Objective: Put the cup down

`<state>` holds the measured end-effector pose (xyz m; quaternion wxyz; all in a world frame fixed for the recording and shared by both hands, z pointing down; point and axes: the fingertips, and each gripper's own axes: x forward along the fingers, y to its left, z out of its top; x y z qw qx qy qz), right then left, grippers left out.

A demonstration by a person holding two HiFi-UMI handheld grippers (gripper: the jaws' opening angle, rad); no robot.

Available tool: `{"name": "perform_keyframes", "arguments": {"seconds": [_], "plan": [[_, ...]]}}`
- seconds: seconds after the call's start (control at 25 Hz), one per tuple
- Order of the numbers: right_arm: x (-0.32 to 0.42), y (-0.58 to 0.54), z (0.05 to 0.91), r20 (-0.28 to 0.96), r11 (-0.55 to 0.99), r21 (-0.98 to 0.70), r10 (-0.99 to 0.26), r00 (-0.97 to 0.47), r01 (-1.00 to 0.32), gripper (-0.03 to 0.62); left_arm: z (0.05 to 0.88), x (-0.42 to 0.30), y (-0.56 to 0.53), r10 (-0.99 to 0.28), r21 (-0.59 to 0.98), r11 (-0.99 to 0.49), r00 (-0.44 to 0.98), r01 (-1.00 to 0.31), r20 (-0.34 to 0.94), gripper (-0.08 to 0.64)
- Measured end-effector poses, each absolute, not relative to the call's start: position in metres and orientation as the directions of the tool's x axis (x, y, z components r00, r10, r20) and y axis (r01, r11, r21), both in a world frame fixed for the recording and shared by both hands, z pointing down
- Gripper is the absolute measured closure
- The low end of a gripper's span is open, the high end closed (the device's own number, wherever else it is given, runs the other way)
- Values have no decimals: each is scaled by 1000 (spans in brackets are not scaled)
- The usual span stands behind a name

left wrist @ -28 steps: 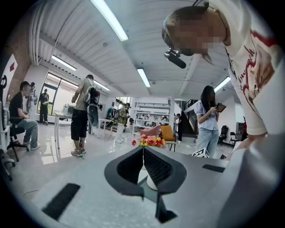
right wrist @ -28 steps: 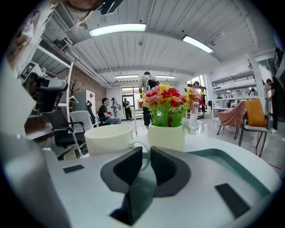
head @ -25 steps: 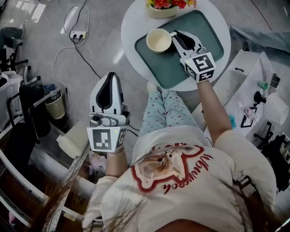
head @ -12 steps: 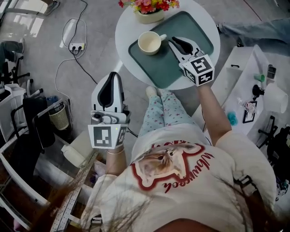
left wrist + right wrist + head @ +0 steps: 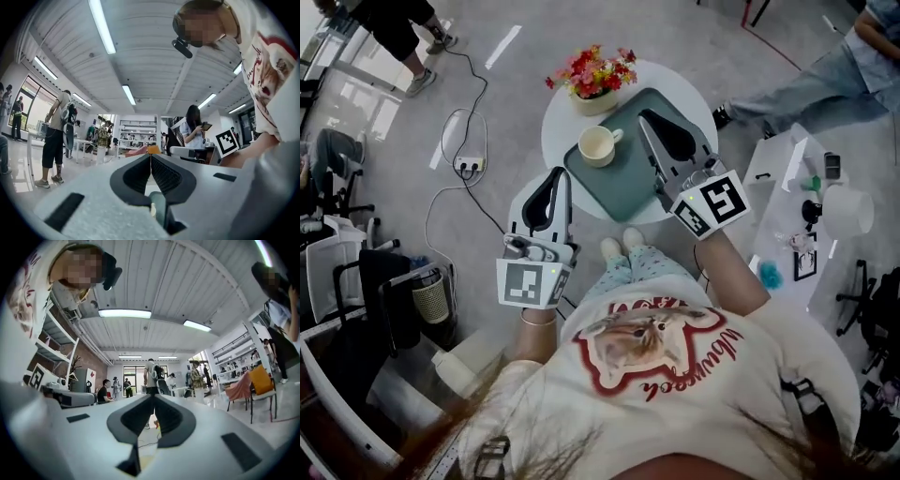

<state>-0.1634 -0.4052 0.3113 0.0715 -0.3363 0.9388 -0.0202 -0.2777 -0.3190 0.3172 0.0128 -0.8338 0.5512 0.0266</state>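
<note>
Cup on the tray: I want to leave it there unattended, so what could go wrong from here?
1. The right gripper, shut and empty, hangs over the tray beside the cup; a sideways swing might catch its handle.
2. The tray covers most of the small round table, and its near corner reaches the rim by the person's feet, so a leg bump could jolt everything.

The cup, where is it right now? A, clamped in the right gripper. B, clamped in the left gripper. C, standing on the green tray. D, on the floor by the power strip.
C: the cup stands upright on the green tray on the round table, apart from the right gripper, which is shut on nothing.
</note>
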Motion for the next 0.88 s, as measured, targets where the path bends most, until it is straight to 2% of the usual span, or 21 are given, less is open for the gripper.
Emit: {"name": "perform_keyframes", "arguments": {"seconds": [0.32, 0.64, 0.88], "plan": [[-173, -368, 271, -50, 800, -30, -600, -799, -599, 563, 277, -253, -318, -892, -7, -436, 434, -900, -125, 541], [-157, -347, 257, -149, 798, -76, -601, -785, -597, 563, 276, -232, -309, -871, -24, -478, 478, -878, -115, 542], [-151, -314, 263, -119, 839, -52, -544, -831, -541, 563, 266, -218, -285, -868, -77, -477, 483, -875, -111, 541]]}}
